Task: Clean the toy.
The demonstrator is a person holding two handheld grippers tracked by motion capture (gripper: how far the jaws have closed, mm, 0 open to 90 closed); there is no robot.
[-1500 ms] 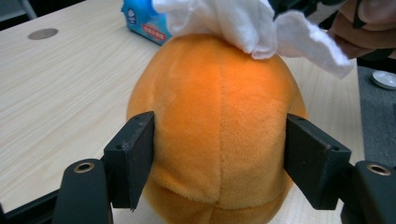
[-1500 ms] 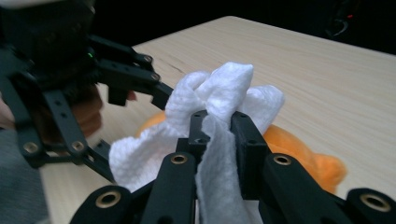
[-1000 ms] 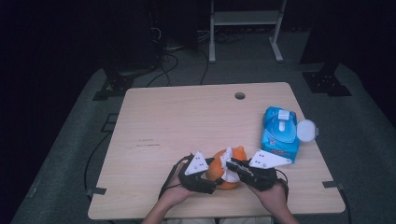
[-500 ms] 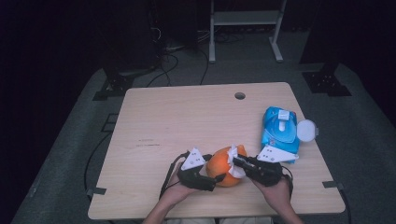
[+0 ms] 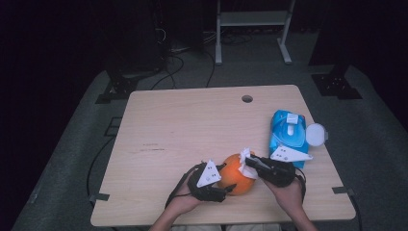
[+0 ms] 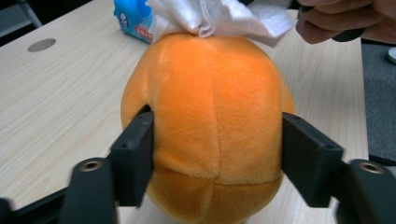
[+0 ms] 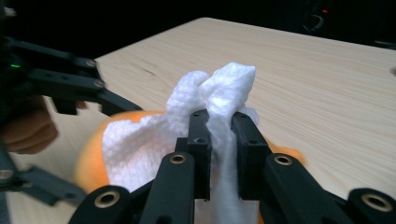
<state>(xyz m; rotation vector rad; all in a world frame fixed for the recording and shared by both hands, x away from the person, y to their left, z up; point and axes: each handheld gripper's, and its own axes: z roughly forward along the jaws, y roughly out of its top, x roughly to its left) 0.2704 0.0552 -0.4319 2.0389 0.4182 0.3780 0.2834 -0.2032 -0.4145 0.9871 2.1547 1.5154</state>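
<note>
An orange plush ball [image 5: 235,174] rests on the wooden table [image 5: 192,125] near its front edge. My left gripper [image 5: 229,185] straddles it from the left. In the left gripper view the ball [image 6: 210,116] sits between the two jaws of that gripper [image 6: 217,154], which have just been closing and now press into its sides. My right gripper [image 5: 250,164] comes in from the right, shut on a crumpled white wipe [image 5: 246,161] that lies against the top of the ball. The right gripper view shows the wipe [image 7: 205,93] pinched between the jaws of the right gripper [image 7: 219,126], above the ball [image 7: 88,154].
A blue pack of wipes [image 5: 287,132] lies at the table's right side, its white lid [image 5: 316,134] flipped open toward the edge. A round cable hole [image 5: 247,98] is at the back. Cables and a metal stand are on the dark floor beyond.
The right gripper has slid a little to the right across the ball's top with the wipe. The left jaws widened, then closed back on the ball.
</note>
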